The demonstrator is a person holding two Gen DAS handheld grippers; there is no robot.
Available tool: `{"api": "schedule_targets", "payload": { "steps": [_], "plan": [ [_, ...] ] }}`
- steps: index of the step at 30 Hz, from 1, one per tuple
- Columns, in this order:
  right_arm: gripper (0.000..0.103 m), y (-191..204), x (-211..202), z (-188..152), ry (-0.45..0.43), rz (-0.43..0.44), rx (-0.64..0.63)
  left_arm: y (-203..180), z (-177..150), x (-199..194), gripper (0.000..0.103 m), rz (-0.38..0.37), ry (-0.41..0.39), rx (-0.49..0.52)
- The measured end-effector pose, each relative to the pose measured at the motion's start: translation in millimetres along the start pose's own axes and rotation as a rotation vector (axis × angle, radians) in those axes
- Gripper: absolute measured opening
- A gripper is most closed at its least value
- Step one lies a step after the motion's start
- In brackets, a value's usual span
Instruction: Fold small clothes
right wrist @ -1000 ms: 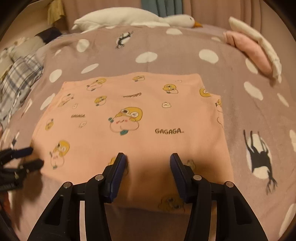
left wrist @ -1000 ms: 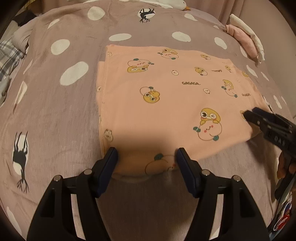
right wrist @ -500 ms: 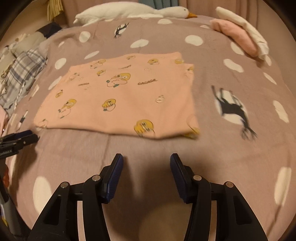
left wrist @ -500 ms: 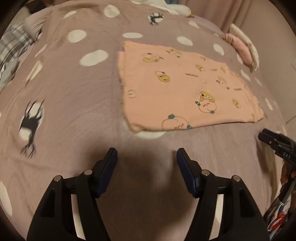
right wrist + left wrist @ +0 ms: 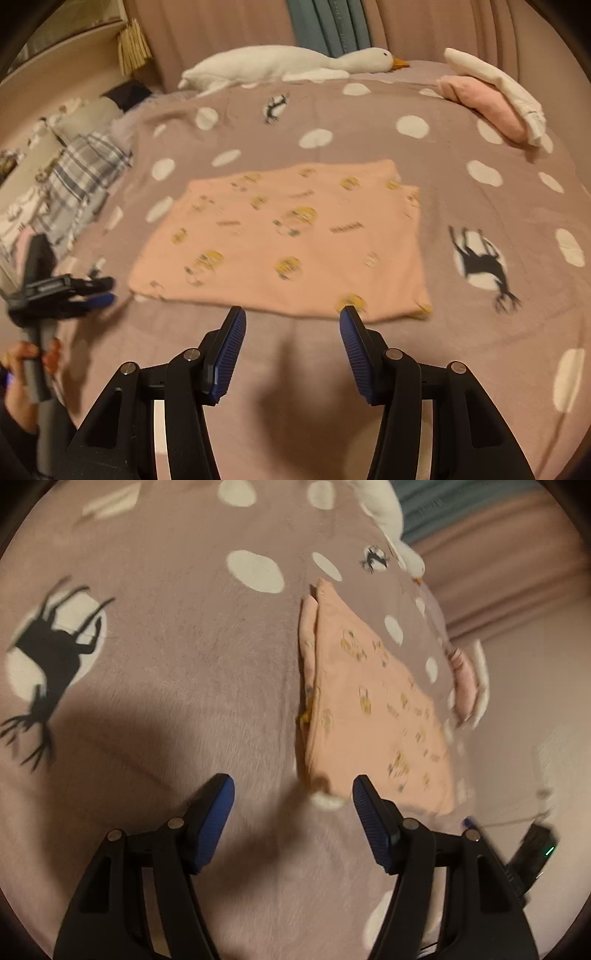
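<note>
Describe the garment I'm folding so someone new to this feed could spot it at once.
Start from the mauve bedspread with white dots and black deer prints that covers the bed. In its middle, just beyond the open right gripper, lies the peach garment, folded flat into a rectangle. Unlike the plaid clothes at left or the pink-and-white pile at far right, it is printed with small yellow cartoon figures.

Folded garment [image 5: 288, 240] lies flat on blanket [image 5: 369, 122], mid-bed. My right gripper [image 5: 291, 325] sits just before its near edge, toward right corner. My left gripper [image 5: 92, 291] is off garment's left end. Plush goose [image 5: 288, 64] lies behind, along headboard side. Folded stack [image 5: 491, 99] far right; plaid cloth [image 5: 81, 177] far left.
</note>
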State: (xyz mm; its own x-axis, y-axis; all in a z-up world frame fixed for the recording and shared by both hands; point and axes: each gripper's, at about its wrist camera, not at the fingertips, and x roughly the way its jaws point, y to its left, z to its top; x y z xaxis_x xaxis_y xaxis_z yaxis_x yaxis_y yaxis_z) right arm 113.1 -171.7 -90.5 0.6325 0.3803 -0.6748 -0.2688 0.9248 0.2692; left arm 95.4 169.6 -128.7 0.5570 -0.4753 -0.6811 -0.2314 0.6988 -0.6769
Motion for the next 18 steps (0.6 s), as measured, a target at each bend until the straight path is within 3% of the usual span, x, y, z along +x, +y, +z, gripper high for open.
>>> {"api": "schedule_targets", "payload": {
  "steps": [3, 8, 18],
  "plan": [
    [0.053, 6.9, 5.1, 4.3, -0.006, 0.023, -0.007, 1.1, 15.0, 4.0, 0.066, -0.066, -0.002, -0.043],
    [0.053, 10.9, 17.4, 10.9, 0.002, 0.046, -0.027, -8.4, 36.4, 22.9, 0.066, -0.112, 0.052, -0.026],
    [0.053, 14.0, 57.4, 36.7, 0.029, 0.100, -0.027, -37.4, 70.9, 71.3, 0.065, -0.138, 0.112, 0.030]
  ]
}}
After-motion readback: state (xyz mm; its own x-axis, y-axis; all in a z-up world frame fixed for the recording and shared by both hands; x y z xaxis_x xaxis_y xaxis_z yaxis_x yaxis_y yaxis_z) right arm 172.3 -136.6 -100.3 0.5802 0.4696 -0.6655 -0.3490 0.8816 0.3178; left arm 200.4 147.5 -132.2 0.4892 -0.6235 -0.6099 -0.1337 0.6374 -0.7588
